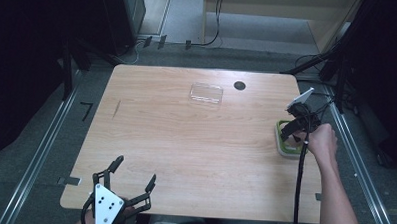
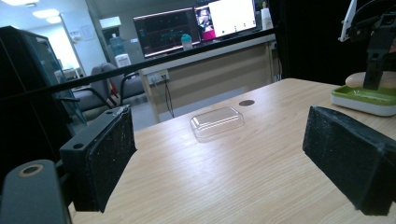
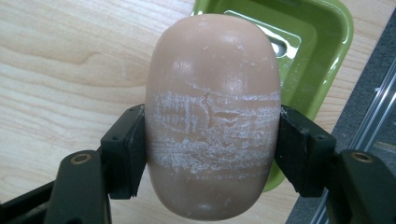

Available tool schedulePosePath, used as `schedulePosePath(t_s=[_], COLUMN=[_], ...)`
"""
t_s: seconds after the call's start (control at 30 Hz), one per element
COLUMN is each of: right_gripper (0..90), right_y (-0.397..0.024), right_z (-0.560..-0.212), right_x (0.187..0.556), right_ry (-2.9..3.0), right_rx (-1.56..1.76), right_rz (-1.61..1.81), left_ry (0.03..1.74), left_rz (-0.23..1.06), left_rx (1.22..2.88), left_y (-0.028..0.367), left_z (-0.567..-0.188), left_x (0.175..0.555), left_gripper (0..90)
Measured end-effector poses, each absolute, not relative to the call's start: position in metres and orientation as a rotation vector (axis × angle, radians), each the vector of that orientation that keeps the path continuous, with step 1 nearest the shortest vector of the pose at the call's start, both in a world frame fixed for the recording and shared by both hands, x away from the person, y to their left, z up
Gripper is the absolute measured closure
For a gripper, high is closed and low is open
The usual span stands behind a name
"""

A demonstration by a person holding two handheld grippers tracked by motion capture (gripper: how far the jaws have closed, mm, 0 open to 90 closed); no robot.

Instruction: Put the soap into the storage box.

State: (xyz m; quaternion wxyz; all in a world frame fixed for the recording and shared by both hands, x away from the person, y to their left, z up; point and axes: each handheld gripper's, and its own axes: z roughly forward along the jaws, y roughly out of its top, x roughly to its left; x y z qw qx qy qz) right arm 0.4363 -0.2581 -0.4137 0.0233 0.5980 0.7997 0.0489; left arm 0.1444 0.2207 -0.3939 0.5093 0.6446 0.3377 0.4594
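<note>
One pinkish soap bar (image 3: 212, 116) is clamped by the right gripper (image 3: 212, 140) above the green dish (image 3: 317, 42), while the left gripper (image 1: 131, 182) is held open, empty, at the table (image 1: 185, 141) edge.

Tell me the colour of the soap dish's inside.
Bright green inside the soap dish, with a white outer base; the right gripper view shows it best.

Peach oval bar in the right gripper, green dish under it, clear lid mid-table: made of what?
Peach oval bar: looks like soap, matte and waxy, with whitish scuffs and a small crack.
Green dish: probably glossy moulded plastic, showing bright highlights.
Clear lid: thin transparent plastic, likely; the wood grain shows through.
</note>
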Motion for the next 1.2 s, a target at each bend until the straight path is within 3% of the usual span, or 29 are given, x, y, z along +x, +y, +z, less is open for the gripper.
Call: schedulePosePath(t_s=[1.2], right_gripper=[33.2], right_y=[-0.275], right_z=[-0.436], right_x=[0.457], right_ry=[2.358], right_rx=[2.063], right_rz=[0.189], left_ry=[0.816], left_rz=[1.105], left_rx=[1.556], left_y=[0.22], left_z=[-0.394], left_x=[0.145], left_gripper=[9.9])
